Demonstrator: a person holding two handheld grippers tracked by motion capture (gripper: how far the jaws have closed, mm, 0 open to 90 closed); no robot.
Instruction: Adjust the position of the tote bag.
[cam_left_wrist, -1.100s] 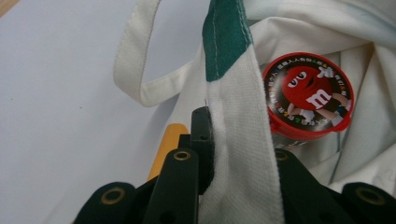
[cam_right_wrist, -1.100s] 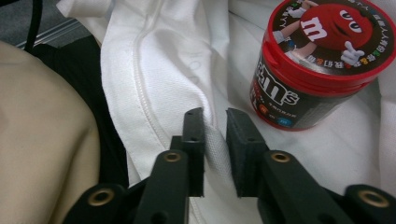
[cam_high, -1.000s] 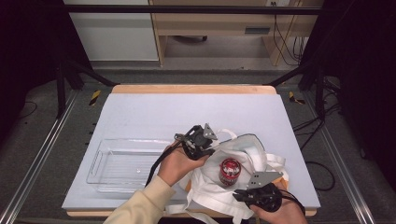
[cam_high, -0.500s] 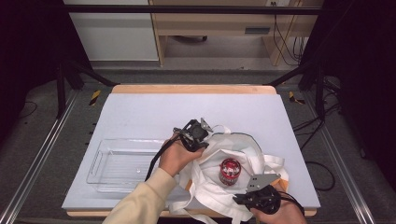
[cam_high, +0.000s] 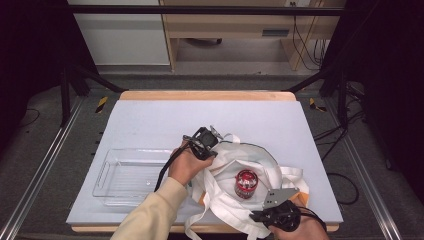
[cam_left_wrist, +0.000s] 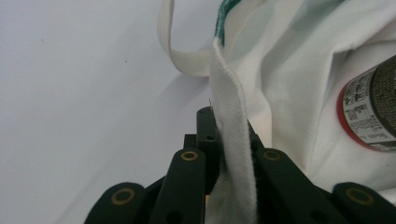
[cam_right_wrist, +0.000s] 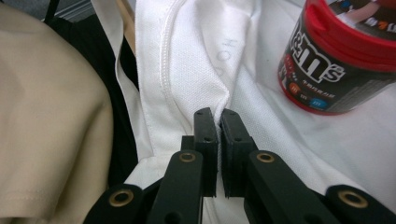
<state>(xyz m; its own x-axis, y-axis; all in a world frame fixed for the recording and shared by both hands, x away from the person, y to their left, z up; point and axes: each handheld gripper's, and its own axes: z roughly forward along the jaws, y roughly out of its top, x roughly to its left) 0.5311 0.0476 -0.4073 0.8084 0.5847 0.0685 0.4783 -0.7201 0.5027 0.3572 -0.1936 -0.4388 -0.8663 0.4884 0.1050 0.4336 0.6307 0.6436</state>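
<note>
While both pairs of tongs are clamped on cloth, the work in hand looks like spreading the mouth of the white tote bag (cam_high: 235, 175) so that the red-lidded candy jar (cam_high: 246, 183) lying inside it can be got at. The left tongs (cam_left_wrist: 229, 133) are closed on a hem strip of the bag at the rim farthest from the person, beyond the jar; the right tongs (cam_right_wrist: 218, 122) pinch a fold of the near wall, on the person's side of the jar. The jar rests on the bag's inner cloth between the two grips, and the bag lies on the pale surface (cam_high: 165, 120) just to the right of the clear plastic tray (cam_high: 131, 176), which I take to be where the jar is headed, though that is only my guess. To do this well, I would keep both grips firm and draw them apart along one line through the jar, gently, so the opening widens without the cloth tipping or rolling the jar. The left grip holds only a narrow strip, so a jerk could pull it free. Lifting the far rim a little rather than dragging it flat should keep the mouth open.
</note>
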